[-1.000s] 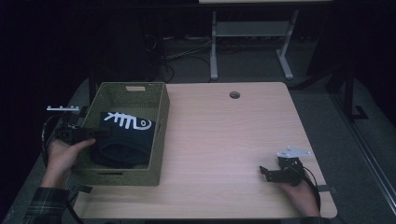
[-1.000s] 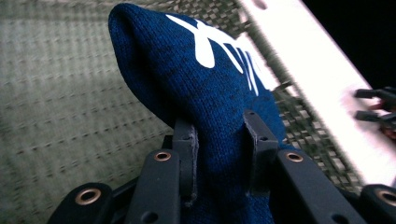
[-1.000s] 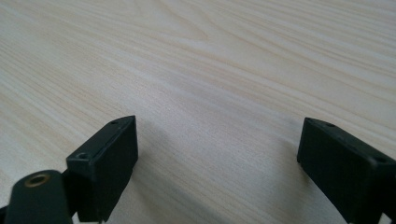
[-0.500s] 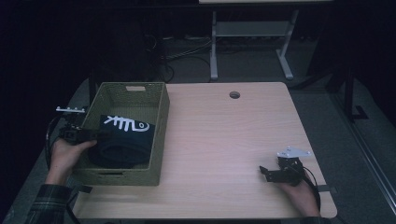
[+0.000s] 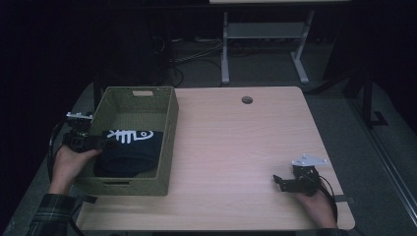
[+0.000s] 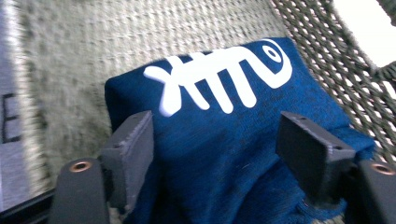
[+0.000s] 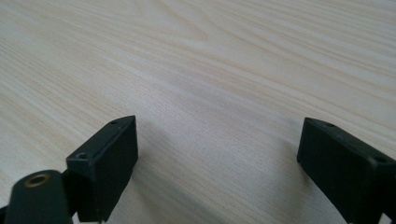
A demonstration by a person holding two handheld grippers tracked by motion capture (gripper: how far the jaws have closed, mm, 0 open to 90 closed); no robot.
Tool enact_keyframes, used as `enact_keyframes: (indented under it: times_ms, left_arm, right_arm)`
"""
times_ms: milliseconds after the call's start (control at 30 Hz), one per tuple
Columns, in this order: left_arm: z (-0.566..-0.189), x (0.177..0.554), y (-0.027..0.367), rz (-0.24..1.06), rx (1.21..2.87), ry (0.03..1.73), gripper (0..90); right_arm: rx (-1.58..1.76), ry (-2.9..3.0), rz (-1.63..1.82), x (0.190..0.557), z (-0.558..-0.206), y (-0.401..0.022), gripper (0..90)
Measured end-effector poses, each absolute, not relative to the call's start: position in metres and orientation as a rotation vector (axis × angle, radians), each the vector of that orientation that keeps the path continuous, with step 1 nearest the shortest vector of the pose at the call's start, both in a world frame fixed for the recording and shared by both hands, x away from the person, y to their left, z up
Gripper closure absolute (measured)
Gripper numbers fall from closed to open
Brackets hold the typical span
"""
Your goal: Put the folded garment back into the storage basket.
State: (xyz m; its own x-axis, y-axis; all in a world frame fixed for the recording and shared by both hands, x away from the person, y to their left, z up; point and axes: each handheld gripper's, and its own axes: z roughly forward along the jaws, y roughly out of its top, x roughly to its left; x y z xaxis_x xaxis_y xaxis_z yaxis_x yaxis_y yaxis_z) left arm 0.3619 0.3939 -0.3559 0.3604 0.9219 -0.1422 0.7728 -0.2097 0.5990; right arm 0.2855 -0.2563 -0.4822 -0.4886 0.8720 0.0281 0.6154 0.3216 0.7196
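The folded navy garment (image 5: 129, 152) lies inside the woven basket (image 5: 167, 128); the left hand-held gripper (image 6: 219, 154) has just been opening, jaws spread astride it, not pinching; withdrawal risks snagging cloth; the right hand-held gripper (image 7: 217, 163) rests spread on the counter (image 5: 236, 147).

A folded navy cloth (image 5: 129, 151) with a white fish-bone print lies in the woven basket (image 5: 168, 129).

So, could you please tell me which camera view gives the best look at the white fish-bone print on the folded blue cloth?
The left gripper view: the fish-bone print lies close up and sharp on the folded blue cloth, just beyond the open tongs. The high view shows the print small, inside the woven basket. The right gripper view looks at bare table.
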Motion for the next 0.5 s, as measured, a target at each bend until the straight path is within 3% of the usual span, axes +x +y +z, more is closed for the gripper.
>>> enact_keyframes:
  times_ms: [200, 500]
  left_arm:
    - [-0.346, 0.357, 0.393, 0.384, 2.03, 1.453, 20.7]
    - [-0.329, 0.349, 0.362, 0.382, 2.029, 1.333, 19.6]
  right_arm:
    - [1.322, 2.228, 0.968, 0.285, -0.482, -0.256, 12.1]
    - [1.323, 2.228, 0.968, 0.285, -0.482, -0.256, 12.1]
